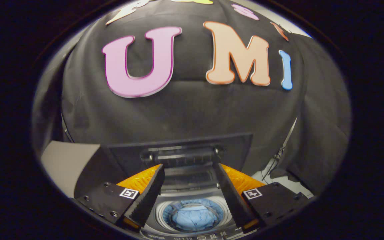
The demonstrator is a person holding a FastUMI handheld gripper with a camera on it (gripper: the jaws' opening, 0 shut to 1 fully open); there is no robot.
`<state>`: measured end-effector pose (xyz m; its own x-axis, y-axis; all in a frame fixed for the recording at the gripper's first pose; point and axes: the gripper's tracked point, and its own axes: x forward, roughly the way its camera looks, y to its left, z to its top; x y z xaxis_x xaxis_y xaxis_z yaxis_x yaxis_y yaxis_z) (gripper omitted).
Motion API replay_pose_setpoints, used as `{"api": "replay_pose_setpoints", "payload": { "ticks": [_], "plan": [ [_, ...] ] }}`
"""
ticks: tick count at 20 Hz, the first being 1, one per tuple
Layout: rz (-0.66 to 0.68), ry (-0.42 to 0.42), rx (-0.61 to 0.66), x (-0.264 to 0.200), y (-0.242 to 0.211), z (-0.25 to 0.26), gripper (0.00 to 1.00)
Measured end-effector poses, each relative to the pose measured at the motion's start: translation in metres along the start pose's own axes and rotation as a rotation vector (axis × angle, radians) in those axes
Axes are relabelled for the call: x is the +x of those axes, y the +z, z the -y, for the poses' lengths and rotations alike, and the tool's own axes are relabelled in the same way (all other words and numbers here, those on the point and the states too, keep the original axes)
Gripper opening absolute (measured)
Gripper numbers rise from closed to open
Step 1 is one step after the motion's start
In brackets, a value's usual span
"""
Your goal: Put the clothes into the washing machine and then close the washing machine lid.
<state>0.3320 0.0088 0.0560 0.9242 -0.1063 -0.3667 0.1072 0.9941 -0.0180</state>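
Note:
The washing machine (pixel 152 230) stands below me with its round drum open to view. A blue garment (pixel 192 216) lies bunched inside the drum, between and below my fingers. The dark lid (pixel 235 150) stands raised behind the drum, and its ribbed handle edge (pixel 182 155) is just ahead of my fingertips. My gripper (pixel 188 166) is open, with a wide gap and nothing between the fingers; each fingertip sits near one end of that handle edge.
The booth's black cloth wall (pixel 185 113) hangs right behind the lid. A pale slanted panel (pixel 65 163) stands to the left of the machine. To its right, cables (pixel 278 156) hang beside a fold of cloth above a light floor (pixel 288 183).

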Motion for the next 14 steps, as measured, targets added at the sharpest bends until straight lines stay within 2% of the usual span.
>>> {"api": "replay_pose_setpoints", "payload": {
  "ticks": [5,10,12,14],
  "plan": [
    [0.177,-0.002,-0.014,0.003,0.078,-0.007,0.98],
    [0.409,0.072,0.135,0.014,0.138,-0.027,0.96],
    [0.422,0.063,0.145,0.029,0.140,-0.028,0.95],
    [0.428,0.024,0.072,0.043,0.135,-0.026,0.95]
  ]
}}
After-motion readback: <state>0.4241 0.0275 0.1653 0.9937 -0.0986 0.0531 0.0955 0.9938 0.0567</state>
